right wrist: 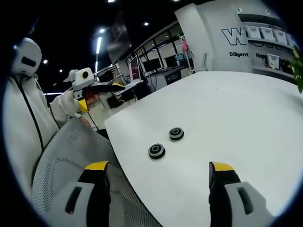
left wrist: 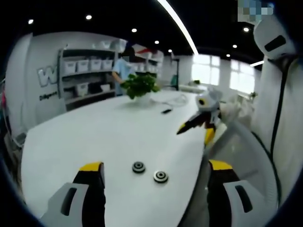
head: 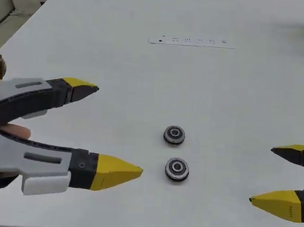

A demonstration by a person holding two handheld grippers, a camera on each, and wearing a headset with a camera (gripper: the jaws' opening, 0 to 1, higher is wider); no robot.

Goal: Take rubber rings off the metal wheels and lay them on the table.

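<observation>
Two small metal wheels with black rubber rings lie flat on the white table, one [head: 174,135] just behind the other [head: 176,168]. Both wheels sit ahead of the jaws in the left gripper view [left wrist: 138,166] [left wrist: 160,176] and in the right gripper view [right wrist: 176,134] [right wrist: 156,151]. My left gripper [head: 118,131] hovers left of the wheels, open and holding nothing. At the right edge my right gripper [head: 273,175] stands open too, also apart from the wheels. The right gripper [left wrist: 194,126] appears in the left gripper view, and the left gripper [right wrist: 102,87] in the right gripper view.
A thin white strip with dark marks [head: 192,41] lies farther back on the table [head: 145,65]. A potted green plant [left wrist: 138,87] stands at the table's far end. A mesh chair back [right wrist: 71,156] is beside the near table edge. Shelves with bins [left wrist: 87,75] line the wall.
</observation>
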